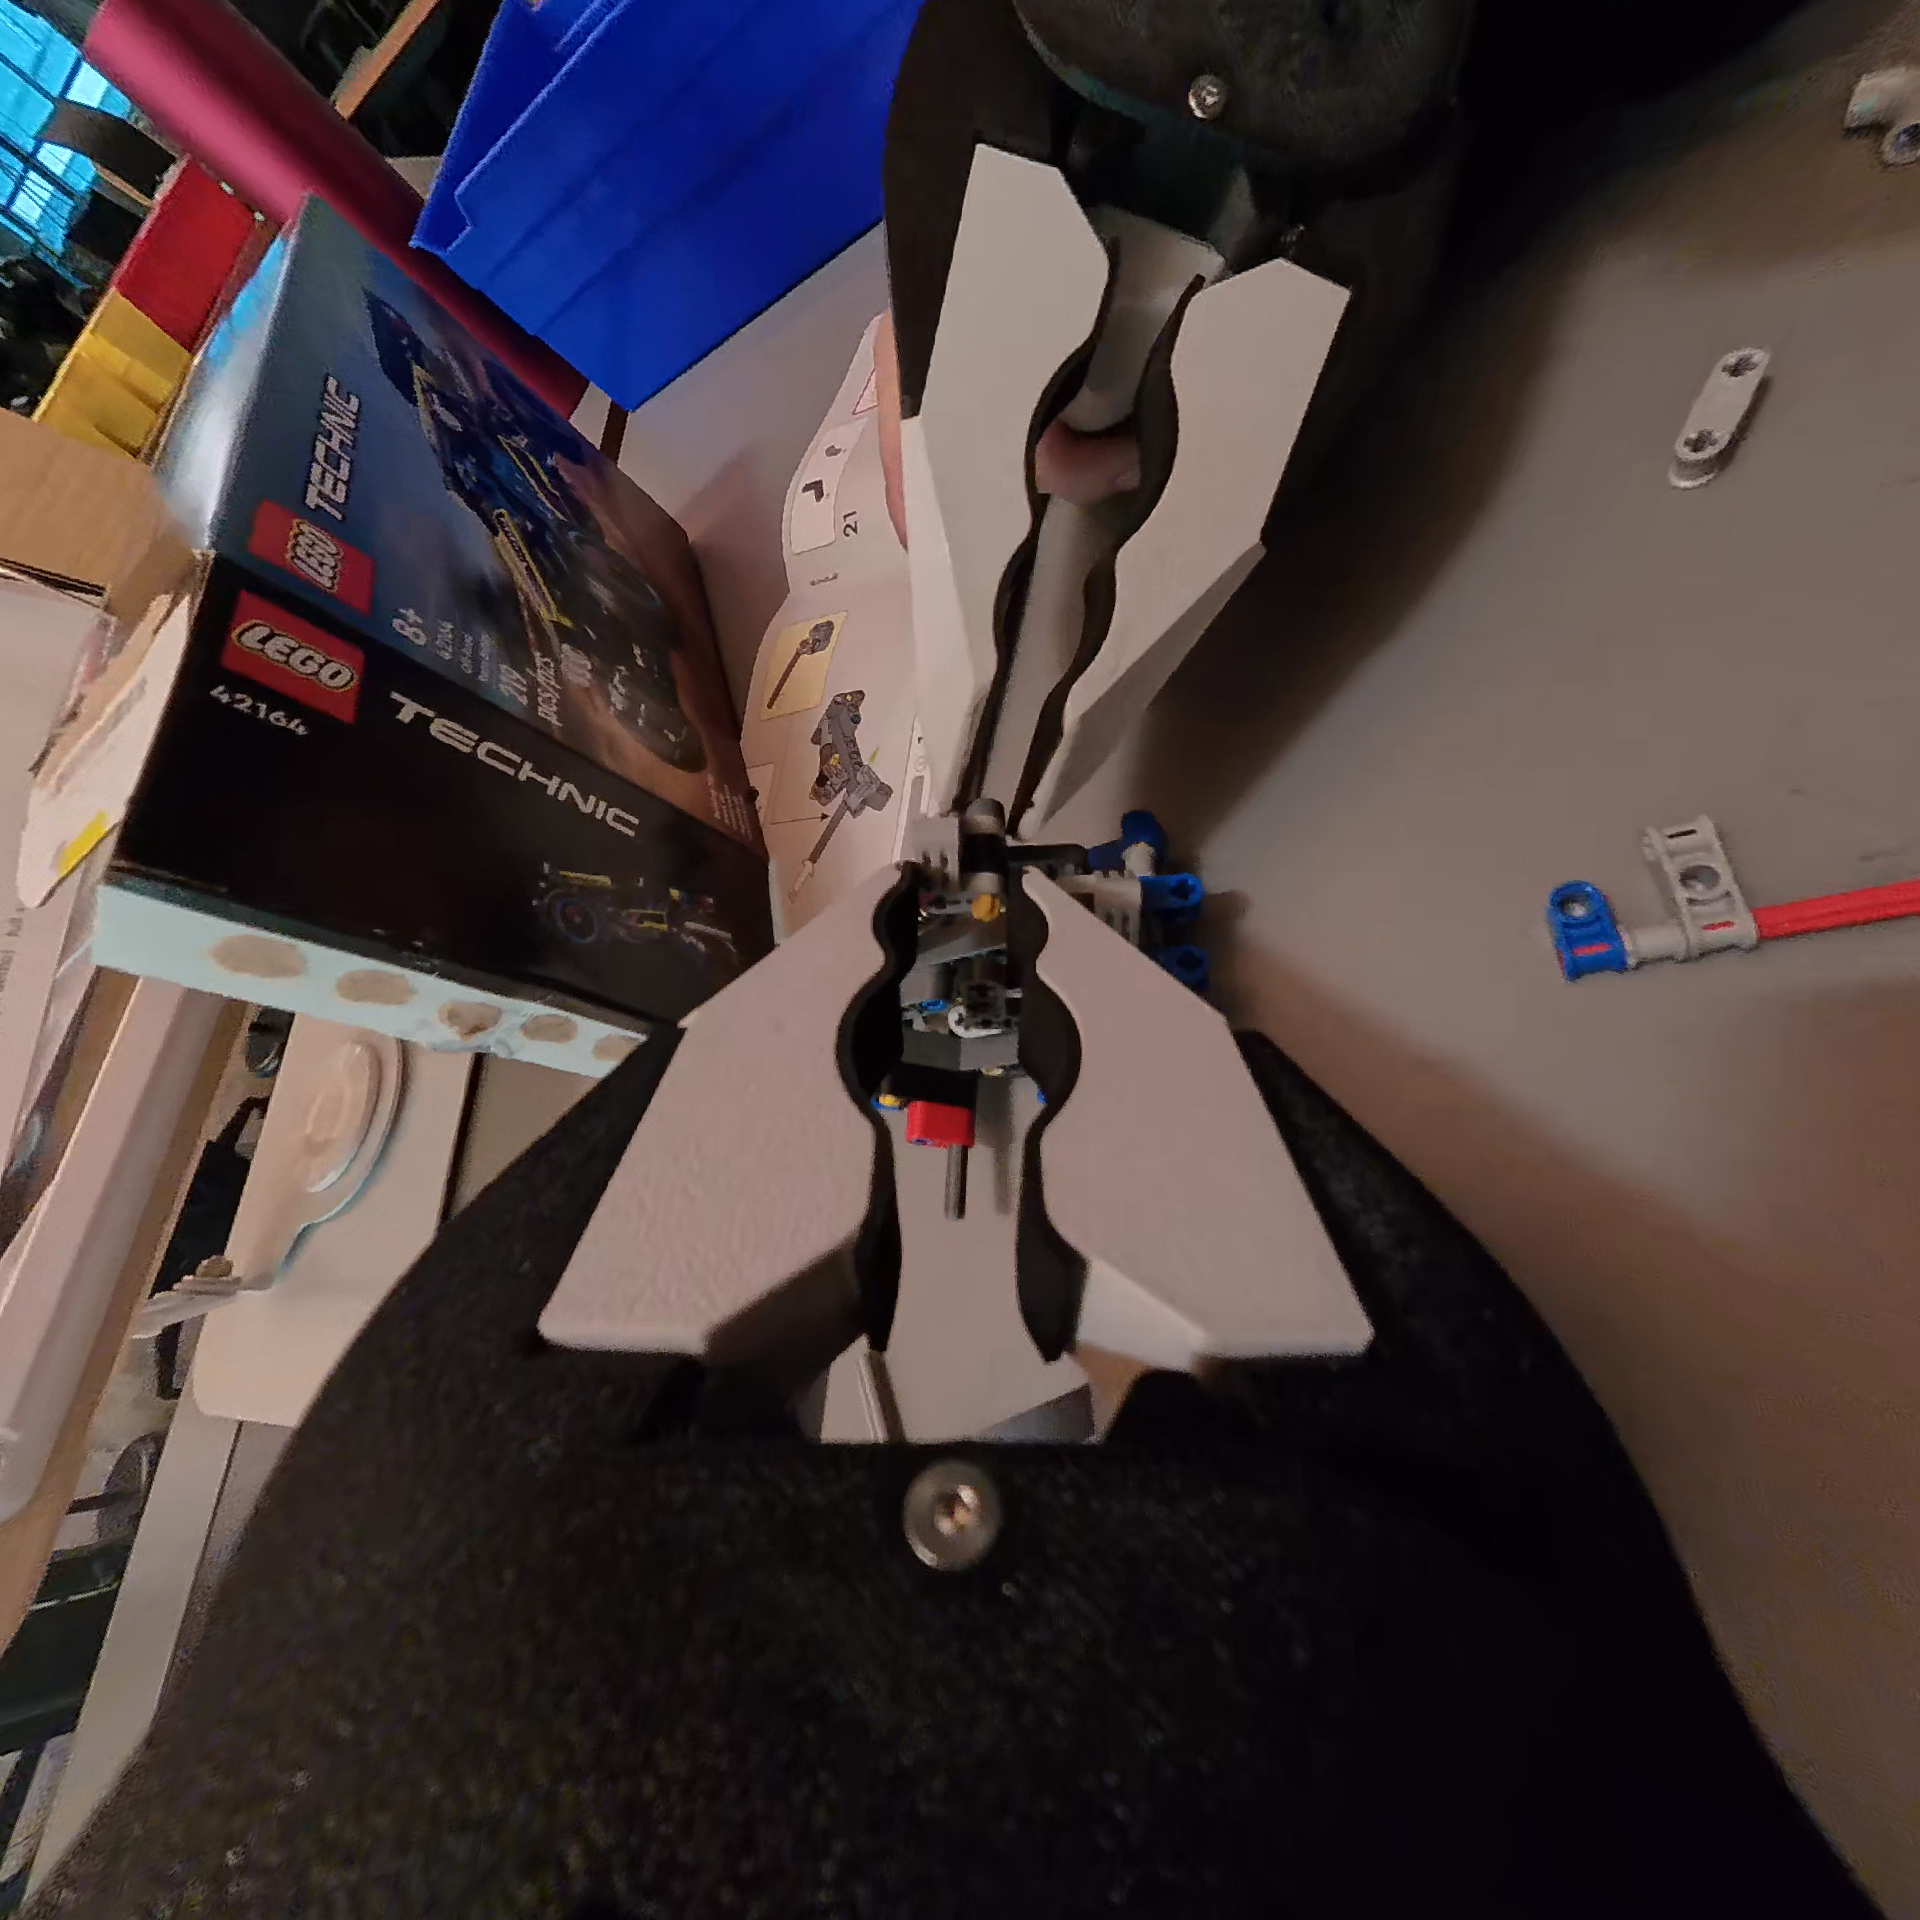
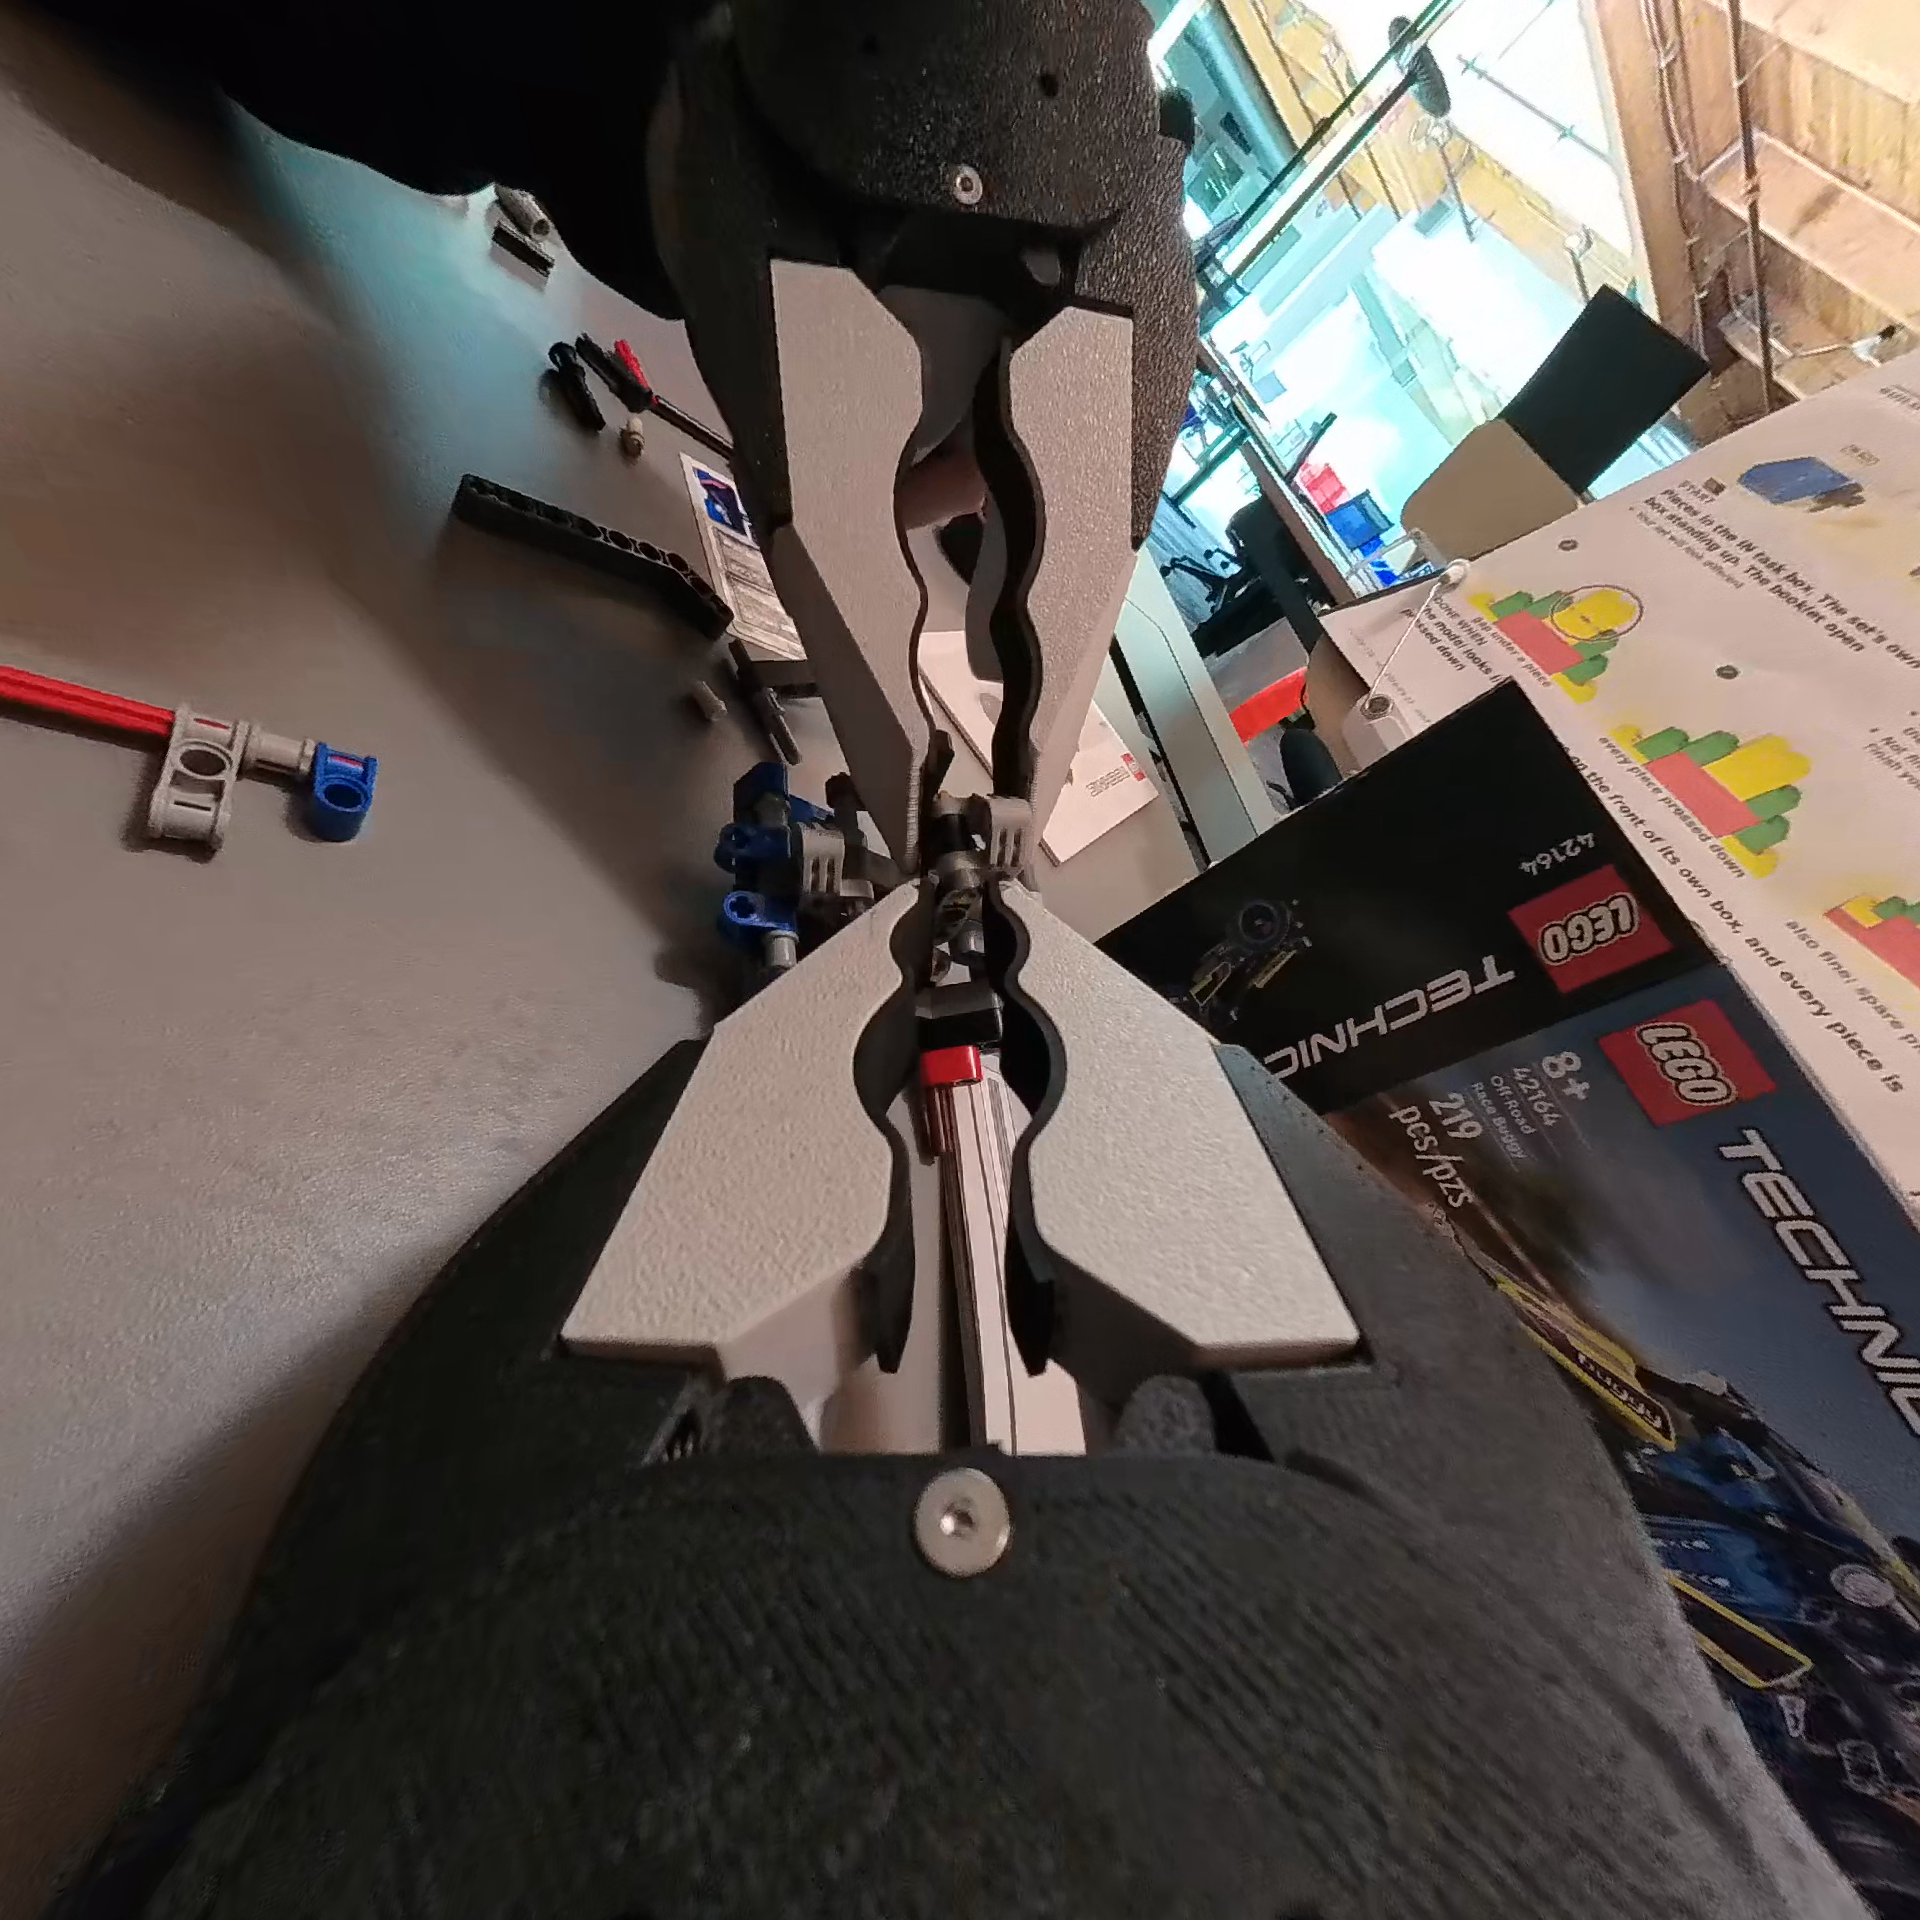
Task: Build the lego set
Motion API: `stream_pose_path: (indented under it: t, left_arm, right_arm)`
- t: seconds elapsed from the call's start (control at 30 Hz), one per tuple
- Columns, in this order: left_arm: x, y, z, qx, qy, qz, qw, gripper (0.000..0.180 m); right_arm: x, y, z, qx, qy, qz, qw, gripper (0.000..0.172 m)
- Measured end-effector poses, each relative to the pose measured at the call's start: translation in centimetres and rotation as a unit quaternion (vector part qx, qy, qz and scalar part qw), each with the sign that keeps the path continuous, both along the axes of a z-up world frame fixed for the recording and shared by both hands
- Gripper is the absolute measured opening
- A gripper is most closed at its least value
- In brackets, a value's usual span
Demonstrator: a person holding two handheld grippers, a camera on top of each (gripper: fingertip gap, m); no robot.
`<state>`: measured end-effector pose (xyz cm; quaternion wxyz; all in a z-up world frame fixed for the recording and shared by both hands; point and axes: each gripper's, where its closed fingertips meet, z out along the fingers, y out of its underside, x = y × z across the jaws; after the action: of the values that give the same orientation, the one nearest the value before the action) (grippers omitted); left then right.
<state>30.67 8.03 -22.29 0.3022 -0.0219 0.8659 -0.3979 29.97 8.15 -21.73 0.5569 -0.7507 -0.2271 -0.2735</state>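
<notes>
While the two claws meet tip to tip over the grey tabletop (image 1: 1558,623), both are clenched on the same small toy-brick assembly (image 1: 961,997). The left claw (image 1: 961,883) grips its grey and black body, and the right claw (image 2: 961,888) pinches the same piece from the far end. Blue connector parts (image 2: 764,862) jut from the assembly's side. A red rod with grey and blue fittings (image 1: 1683,914) lies apart on the tabletop, and the dark toy box (image 1: 436,727) stands nearby.
</notes>
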Motion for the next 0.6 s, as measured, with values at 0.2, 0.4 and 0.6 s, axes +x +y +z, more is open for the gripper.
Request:
stream_pose_path:
  t: [0.2,0.4,0.6]
  left_arm:
    - [-0.3,-0.1,-0.1,-0.029,0.039,-0.005,0.999,0.012]
    - [-0.3,0.7,1.0,-0.069,0.072,0.018,0.995,0.026]
    - [-0.5,3.7,1.8,-0.077,0.07,0.133,0.986,0.026]
  right_arm:
    - [0.0,0.0,-0.1,-0.003,-0.01,0.0,1.0,0.006]
    - [0.2,0.0,0.0,-0.006,0.02,-0.004,1.0,0.005]
    - [-0.2,0.6,0.2,-0.018,0.1,-0.014,0.995,0.005]
